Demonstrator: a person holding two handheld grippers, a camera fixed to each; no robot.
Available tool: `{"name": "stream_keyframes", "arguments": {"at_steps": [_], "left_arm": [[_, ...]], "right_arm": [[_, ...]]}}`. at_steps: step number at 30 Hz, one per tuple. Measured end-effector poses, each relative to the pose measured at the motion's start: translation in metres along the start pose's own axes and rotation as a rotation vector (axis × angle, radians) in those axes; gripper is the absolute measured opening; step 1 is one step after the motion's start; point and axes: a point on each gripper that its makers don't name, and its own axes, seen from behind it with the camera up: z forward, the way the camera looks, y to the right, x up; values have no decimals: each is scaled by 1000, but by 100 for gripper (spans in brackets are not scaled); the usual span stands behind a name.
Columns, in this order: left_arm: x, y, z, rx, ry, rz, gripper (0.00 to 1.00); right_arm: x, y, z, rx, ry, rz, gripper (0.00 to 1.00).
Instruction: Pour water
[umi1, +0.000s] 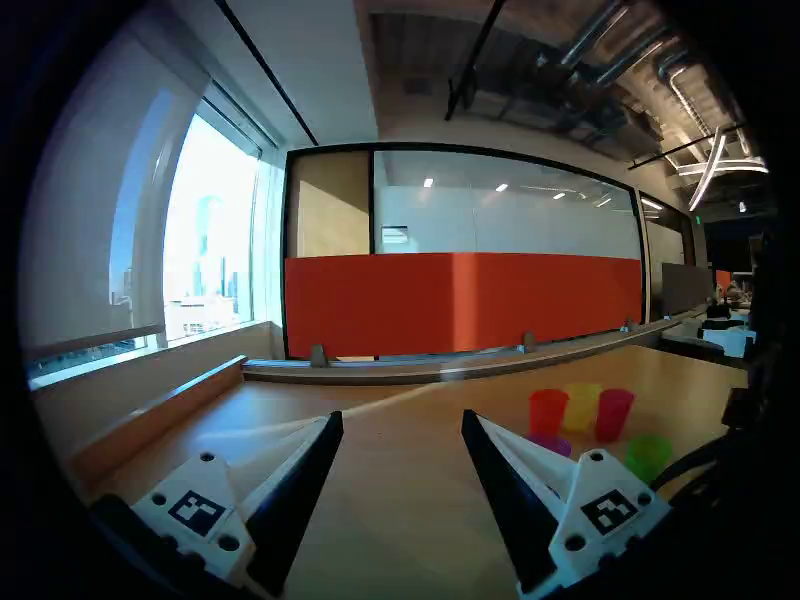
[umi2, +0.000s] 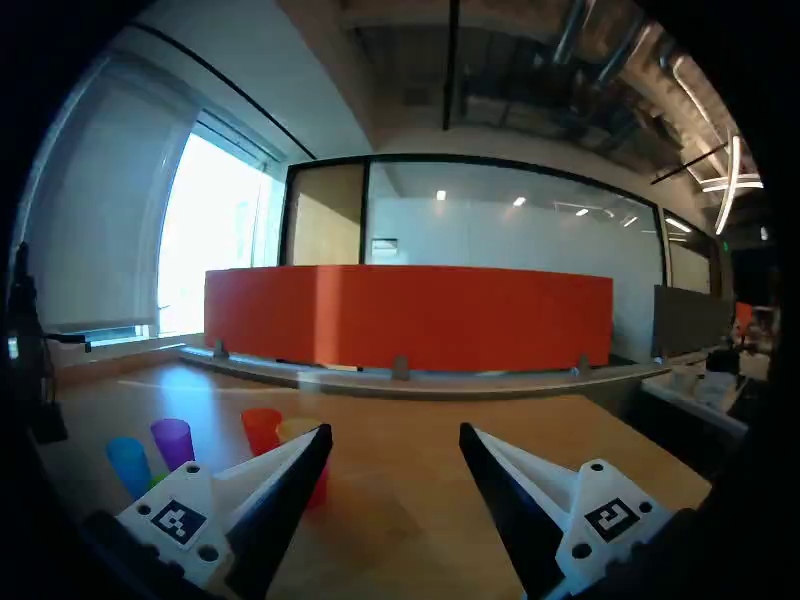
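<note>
Ok, status. The cups are translucent coloured plastic, tapered, standing upright in a loose cluster on the table (umi1: 400, 530), which is smooth light wood with a soft sheen.

In the left gripper view the cluster sits ahead and right of the jaws: orange cup (umi1: 547, 410), yellow cup (umi1: 582, 405) and pink cup (umi1: 613, 413) in the back row, purple cup (umi1: 549, 444) and green cup (umi1: 648, 456) nearer. The purple one is partly hidden behind the right finger.

In the right gripper view the same cluster is low on the left. The blue cup (umi2: 128, 465) and the purple one stand clear. The orange and yellow ones are cut off by the left finger.

Fingers (umi1: 300, 480) are long wedges: white bodies with square printed markers, matte black inner faces, tapering to points.

Left gripper (umi1: 401, 415): jaws spread wide, bare table between them, held low and roughly level, aimed at the flat orange partition (umi1: 460, 300) along the table's far edge. Right gripper (umi2: 395, 428): the same, spread wide, gripping nothing, low and level, facing that partition. Neither touches a cup.
</note>
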Motion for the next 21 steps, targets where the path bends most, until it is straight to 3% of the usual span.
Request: {"name": "stream_keyframes", "arguments": {"at_steps": [5,12,21], "left_arm": [[1,1,5,5,18,-18,88],[4,13,12,-15,37,2,88],[-3,10,14,14,63,-8,88]], "right_arm": [[-1,3,-1,-32,17,-9,99],[4,9,1,-65,33,-4,99],[-1,13,6,-81,11,43,99]]}}
